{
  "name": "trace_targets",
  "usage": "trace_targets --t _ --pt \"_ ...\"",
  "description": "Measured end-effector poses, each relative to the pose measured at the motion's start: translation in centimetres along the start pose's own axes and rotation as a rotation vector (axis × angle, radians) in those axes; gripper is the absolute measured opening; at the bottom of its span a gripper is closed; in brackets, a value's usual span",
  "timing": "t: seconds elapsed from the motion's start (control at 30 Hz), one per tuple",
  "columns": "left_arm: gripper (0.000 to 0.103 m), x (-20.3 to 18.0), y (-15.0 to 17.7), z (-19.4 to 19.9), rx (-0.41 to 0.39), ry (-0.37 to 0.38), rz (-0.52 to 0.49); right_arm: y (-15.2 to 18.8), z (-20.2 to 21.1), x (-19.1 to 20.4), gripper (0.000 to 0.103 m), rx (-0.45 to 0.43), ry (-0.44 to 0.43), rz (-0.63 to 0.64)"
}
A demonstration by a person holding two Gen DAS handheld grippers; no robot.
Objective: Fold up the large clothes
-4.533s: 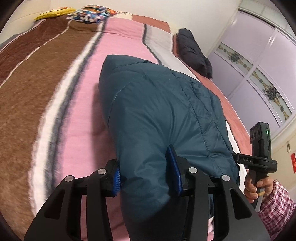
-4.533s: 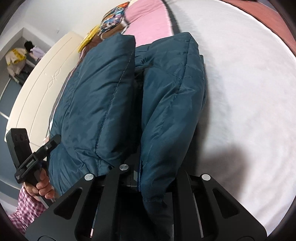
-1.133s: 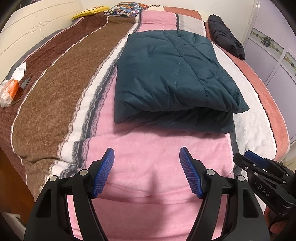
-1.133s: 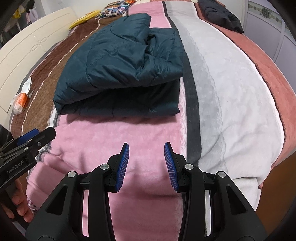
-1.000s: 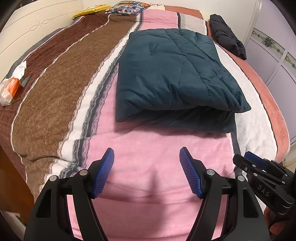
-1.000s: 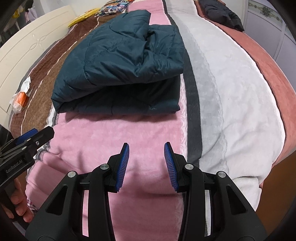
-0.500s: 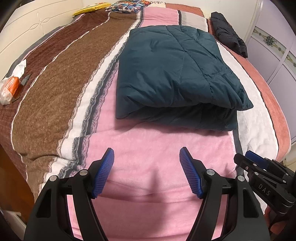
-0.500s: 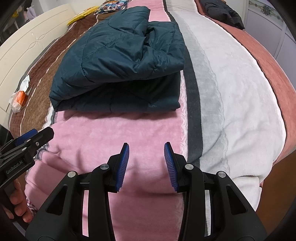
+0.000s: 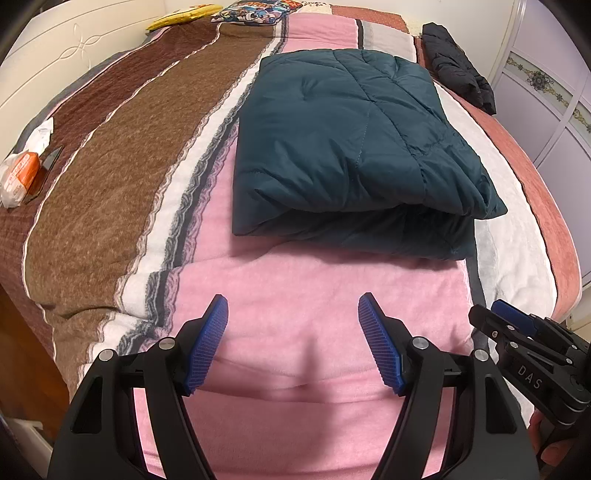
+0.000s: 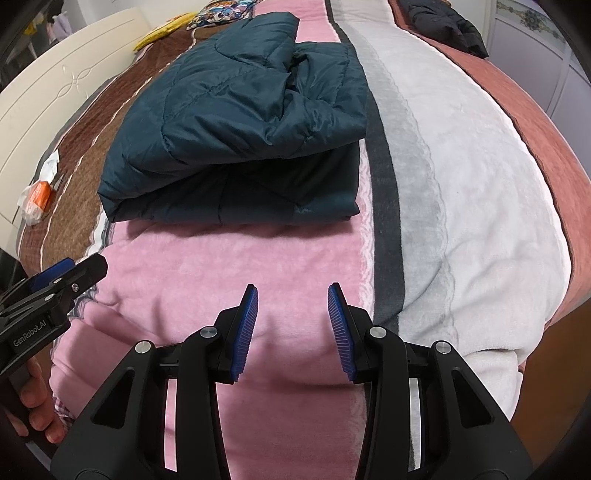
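A dark teal quilted jacket (image 9: 347, 147) lies folded in a thick rectangle on the striped bed blanket (image 9: 288, 295); it also shows in the right wrist view (image 10: 243, 122). My left gripper (image 9: 293, 339) is open and empty, hovering over the pink stripe short of the jacket's near edge. My right gripper (image 10: 293, 328) is open and empty, also over the pink stripe near the bed's front. Each gripper shows at the edge of the other's view: the right one in the left wrist view (image 9: 532, 350), the left one in the right wrist view (image 10: 48, 295).
A black garment (image 9: 458, 70) lies at the far right of the bed. An orange and white packet (image 9: 20, 177) sits on the brown stripe at the left. Pillows (image 9: 255, 7) lie at the head. A cream headboard (image 10: 55, 92) runs along the left; wardrobe doors (image 9: 546, 92) stand right.
4.5 s ago both grippers were shut on the jacket, carrying it. Now it lies folded on the bed and both grippers are open and drawn back. In the last second little has moved.
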State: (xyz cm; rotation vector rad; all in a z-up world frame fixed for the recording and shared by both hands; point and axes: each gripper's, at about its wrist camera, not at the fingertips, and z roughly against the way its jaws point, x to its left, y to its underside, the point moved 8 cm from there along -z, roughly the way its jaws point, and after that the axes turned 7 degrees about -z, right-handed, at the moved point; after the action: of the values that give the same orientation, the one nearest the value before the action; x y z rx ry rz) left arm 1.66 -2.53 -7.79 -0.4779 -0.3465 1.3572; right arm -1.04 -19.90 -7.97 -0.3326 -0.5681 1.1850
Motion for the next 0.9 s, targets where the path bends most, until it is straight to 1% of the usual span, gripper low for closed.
trace_targets --t 0.9 --pt "0.07 0.21 0.16 0.05 0.002 0.0 0.004 0.11 -0.02 -0.06 0.04 0.004 -0.001 -0.002"
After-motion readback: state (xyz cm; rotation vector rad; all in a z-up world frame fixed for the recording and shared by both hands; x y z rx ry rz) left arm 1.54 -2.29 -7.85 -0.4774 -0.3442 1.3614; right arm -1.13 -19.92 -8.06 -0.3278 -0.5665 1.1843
